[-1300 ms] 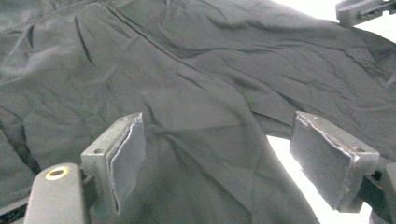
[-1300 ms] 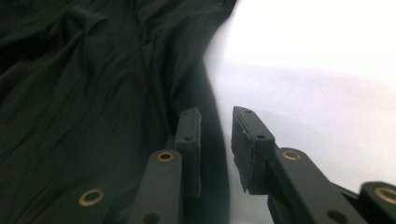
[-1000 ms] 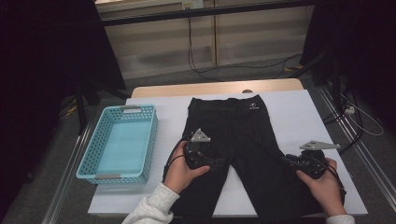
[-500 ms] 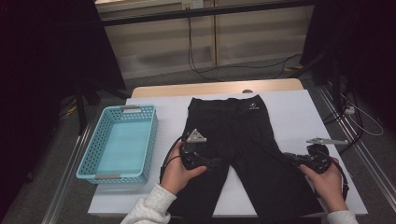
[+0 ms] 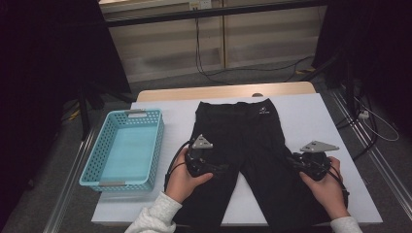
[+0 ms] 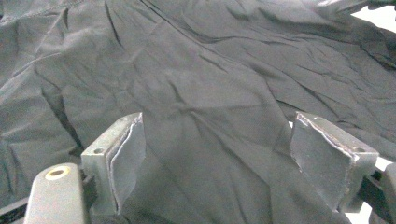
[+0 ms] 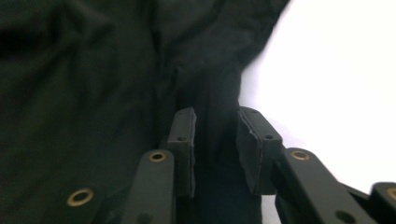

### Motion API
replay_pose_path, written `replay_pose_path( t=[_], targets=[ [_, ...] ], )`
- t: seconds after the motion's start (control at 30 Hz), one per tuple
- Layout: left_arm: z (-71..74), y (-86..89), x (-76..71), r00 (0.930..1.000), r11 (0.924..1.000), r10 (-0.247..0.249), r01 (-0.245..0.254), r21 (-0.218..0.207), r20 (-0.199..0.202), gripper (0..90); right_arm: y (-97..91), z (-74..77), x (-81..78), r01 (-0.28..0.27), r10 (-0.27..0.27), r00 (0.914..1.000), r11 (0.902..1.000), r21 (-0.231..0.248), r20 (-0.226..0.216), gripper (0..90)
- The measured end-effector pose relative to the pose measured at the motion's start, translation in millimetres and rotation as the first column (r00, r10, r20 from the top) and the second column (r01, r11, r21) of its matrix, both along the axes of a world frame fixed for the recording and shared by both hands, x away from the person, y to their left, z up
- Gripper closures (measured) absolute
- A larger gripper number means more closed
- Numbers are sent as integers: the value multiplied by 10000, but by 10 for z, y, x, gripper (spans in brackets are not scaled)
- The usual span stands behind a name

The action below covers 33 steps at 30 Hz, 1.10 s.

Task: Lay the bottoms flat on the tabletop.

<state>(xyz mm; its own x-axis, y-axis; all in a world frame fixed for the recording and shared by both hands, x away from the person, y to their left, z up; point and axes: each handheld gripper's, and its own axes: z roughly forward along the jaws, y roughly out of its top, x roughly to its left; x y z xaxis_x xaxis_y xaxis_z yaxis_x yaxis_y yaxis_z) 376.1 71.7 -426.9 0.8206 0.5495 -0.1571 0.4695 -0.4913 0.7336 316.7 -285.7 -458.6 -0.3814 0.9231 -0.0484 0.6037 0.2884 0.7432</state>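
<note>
Black trousers (image 5: 252, 145) lie flat on the white table (image 5: 311, 116), waist at the far side. My left gripper (image 5: 221, 167) rests over the left leg, and in the left gripper view its jaws (image 6: 217, 154) stand wide apart above the wrinkled cloth (image 6: 210, 70), holding nothing. My right gripper (image 5: 292, 161) is at the outer edge of the right leg. Its jaws (image 7: 215, 135) stand a narrow gap apart and have just been opening, with a fold of the dark cloth (image 7: 70, 70) between the pads, which do not press on it.
A light blue plastic basket (image 5: 92, 167) stands at the left of the table, close to the left leg. White table shows to the right of the trousers. Cables trail on the floor beyond the far edge.
My right hand has shifted a little to the left, toward the trouser leg's edge. The left hand and the trousers have kept still.
</note>
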Motion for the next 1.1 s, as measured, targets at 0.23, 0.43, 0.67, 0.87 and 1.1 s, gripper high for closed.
replay_pose_path(
  t=[0.23,0.43,0.67,0.87,1.1],
  targets=[
    [-8,12,7,10000,10000,22,-22,-14,-39,190,-199,-45,78,983,-960,9949,9920,798,-315,900],
    [-8,9,9,10000,10000,17,-17,-3,-26,190,-330,-67,57,1460,-1439,9892,9827,1135,-263,861],
    [15,14,6,10000,10000,29,-29,-57,36,190,-388,-56,-4,1668,-1648,9859,9807,1023,-283,741],
    [38,31,11,9999,9999,82,-81,-113,82,190,-393,19,-144,1463,-1442,9892,9830,1108,-262,703],
    [67,13,-8,9999,9999,23,-22,-168,113,190,-361,63,-332,1030,-971,9937,9880,1151,-561,684]
  ],
)
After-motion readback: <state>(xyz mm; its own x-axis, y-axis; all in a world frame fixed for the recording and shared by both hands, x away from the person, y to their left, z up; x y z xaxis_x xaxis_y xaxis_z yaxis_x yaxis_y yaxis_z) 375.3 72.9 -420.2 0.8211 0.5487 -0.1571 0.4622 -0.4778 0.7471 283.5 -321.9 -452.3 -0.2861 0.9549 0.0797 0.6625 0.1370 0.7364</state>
